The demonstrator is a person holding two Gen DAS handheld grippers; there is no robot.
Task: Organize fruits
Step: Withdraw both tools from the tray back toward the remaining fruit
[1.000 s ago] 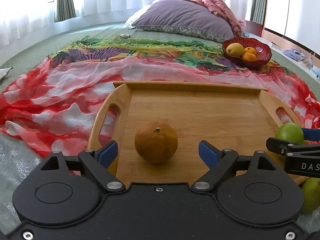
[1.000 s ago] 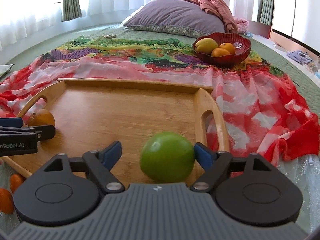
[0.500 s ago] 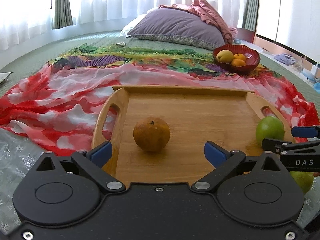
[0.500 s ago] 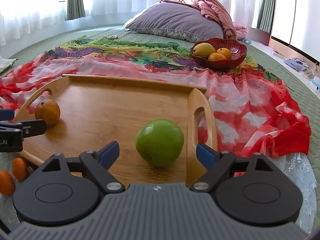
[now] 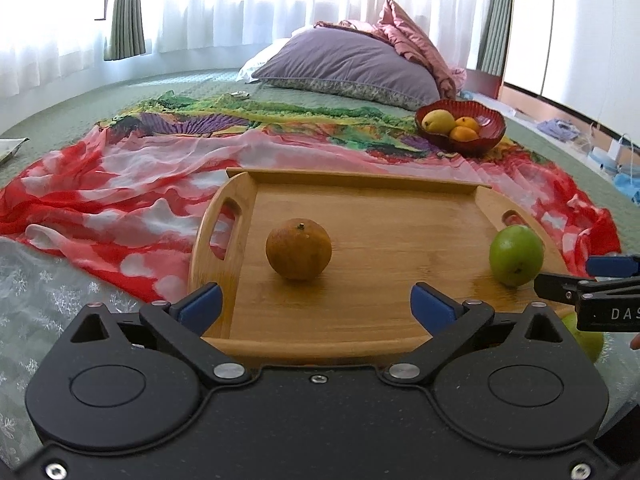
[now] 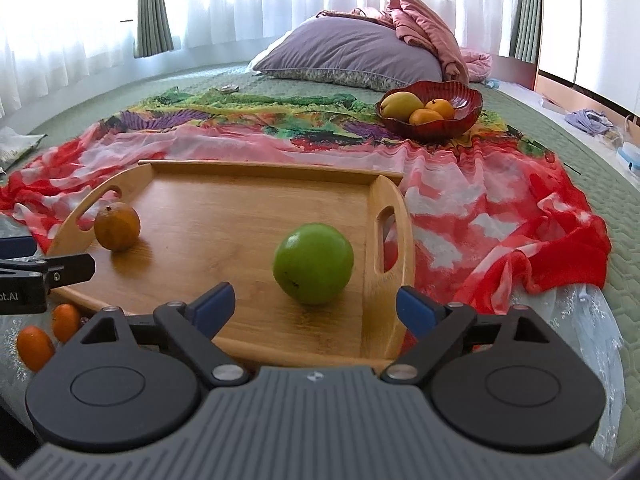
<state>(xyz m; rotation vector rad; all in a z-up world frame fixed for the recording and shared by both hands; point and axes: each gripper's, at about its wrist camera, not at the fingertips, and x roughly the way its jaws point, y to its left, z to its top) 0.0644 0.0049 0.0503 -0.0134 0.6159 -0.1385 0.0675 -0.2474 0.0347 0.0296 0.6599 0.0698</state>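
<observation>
A wooden tray (image 5: 380, 216) lies on a red patterned cloth on a bed. On it sit a brownish orange (image 5: 298, 249) near the left handle and a green apple (image 5: 516, 255) near the right handle. My left gripper (image 5: 316, 302) hangs open just short of the orange, with nothing between its blue pads. In the right wrist view the apple (image 6: 314, 262) rests ahead of my right gripper (image 6: 315, 306). Its jaws are opening and are clear of the fruit. The orange (image 6: 117, 226) shows at the left of that view.
A red bowl (image 6: 464, 112) with a yellow mango and two oranges stands beyond the tray, at the right. Two small oranges (image 6: 66, 320) lie off the tray's near left corner. Another green fruit (image 5: 588, 340) lies near its right corner. A purple pillow (image 5: 352, 68) is far back.
Both grippers have drawn back from the tray and their jaws have spread wider. The orange and the green apple, earlier between the pads, now sit free on the tray.
</observation>
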